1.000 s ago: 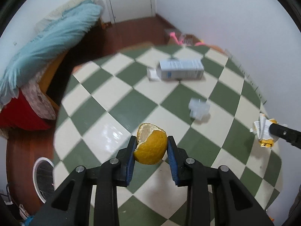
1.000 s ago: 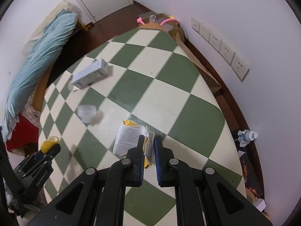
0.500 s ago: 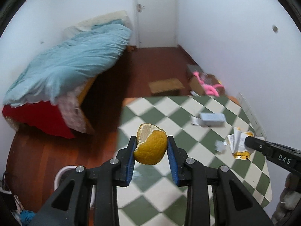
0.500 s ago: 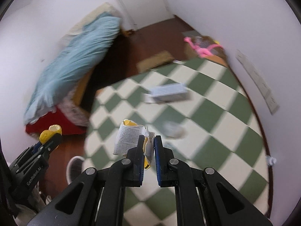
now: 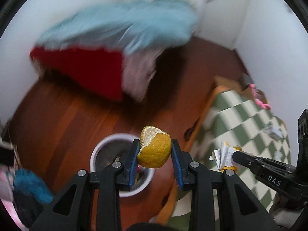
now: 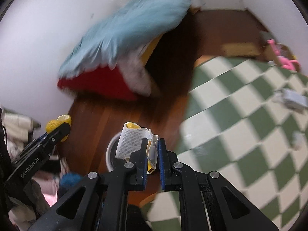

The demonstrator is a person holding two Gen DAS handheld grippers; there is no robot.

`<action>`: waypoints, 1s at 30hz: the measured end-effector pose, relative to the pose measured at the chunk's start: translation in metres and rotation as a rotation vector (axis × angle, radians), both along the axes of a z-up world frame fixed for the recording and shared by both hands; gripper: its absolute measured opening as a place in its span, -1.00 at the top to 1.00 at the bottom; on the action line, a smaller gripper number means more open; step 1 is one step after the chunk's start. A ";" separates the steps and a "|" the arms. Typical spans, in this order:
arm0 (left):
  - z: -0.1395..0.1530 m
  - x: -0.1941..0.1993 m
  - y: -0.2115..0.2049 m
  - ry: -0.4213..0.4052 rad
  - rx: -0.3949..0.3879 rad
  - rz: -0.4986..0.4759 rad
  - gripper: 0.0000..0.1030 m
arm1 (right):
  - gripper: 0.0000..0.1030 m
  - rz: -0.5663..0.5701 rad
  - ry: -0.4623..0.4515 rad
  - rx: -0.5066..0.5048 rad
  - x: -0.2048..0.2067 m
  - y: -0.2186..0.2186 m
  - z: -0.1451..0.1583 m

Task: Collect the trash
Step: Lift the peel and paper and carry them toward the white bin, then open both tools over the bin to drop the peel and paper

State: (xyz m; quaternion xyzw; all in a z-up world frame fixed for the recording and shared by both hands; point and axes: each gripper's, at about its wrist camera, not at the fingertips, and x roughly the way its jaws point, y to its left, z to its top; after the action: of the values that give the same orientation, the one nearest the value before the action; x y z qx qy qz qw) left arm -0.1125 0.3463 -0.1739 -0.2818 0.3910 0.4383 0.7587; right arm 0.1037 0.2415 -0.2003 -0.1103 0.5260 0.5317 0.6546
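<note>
We see the left gripper (image 5: 155,153) clenched on the orange peel (image 5: 154,150), its blue pads pressing both sides, with the white bin (image 5: 100,150) on the wooden floor (image 5: 63,119) just behind it at 9 o'clock; the right gripper (image 6: 153,150) pinches the crumpled wrapper (image 6: 132,141), which sticks up toward 11 o'clock over the bin's rim (image 6: 110,150). The checkered surface (image 6: 240,115) lies at 3 o'clock, a small box (image 6: 294,98) on it; the bed (image 5: 107,44) is blurred at 12 o'clock.
</note>
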 end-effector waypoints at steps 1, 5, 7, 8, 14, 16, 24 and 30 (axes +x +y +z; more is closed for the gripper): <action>-0.018 -0.014 0.014 0.012 -0.039 0.021 0.45 | 0.80 0.018 0.009 -0.017 -0.010 0.011 -0.010; -0.082 -0.056 0.059 0.026 -0.195 0.090 0.45 | 0.80 0.124 0.026 -0.141 -0.063 0.072 -0.074; -0.105 -0.066 0.074 0.021 -0.256 0.105 0.40 | 0.80 0.155 0.045 -0.206 -0.082 0.096 -0.108; -0.119 -0.073 0.082 0.021 -0.293 0.117 0.38 | 0.80 0.170 0.048 -0.234 -0.089 0.105 -0.121; -0.158 -0.097 0.098 0.021 -0.387 0.184 -0.28 | 0.80 0.221 0.090 -0.373 -0.124 0.147 -0.198; -0.164 -0.108 0.095 0.026 -0.389 0.207 -0.88 | 0.78 0.241 0.115 -0.412 -0.130 0.156 -0.219; -0.162 -0.132 0.078 0.112 -0.347 0.279 -0.91 | -0.92 0.337 0.106 -0.466 -0.151 0.169 -0.247; -0.152 -0.137 0.054 0.168 -0.306 0.303 -0.91 | -0.98 0.380 -0.067 -0.488 -0.157 0.167 -0.229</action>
State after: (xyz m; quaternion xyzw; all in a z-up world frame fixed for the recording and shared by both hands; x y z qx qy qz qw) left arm -0.2499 0.3999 -0.3261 -0.4115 0.4680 0.5049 0.5973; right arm -0.0537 0.4088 -0.4293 -0.3780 0.5862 0.4987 0.5145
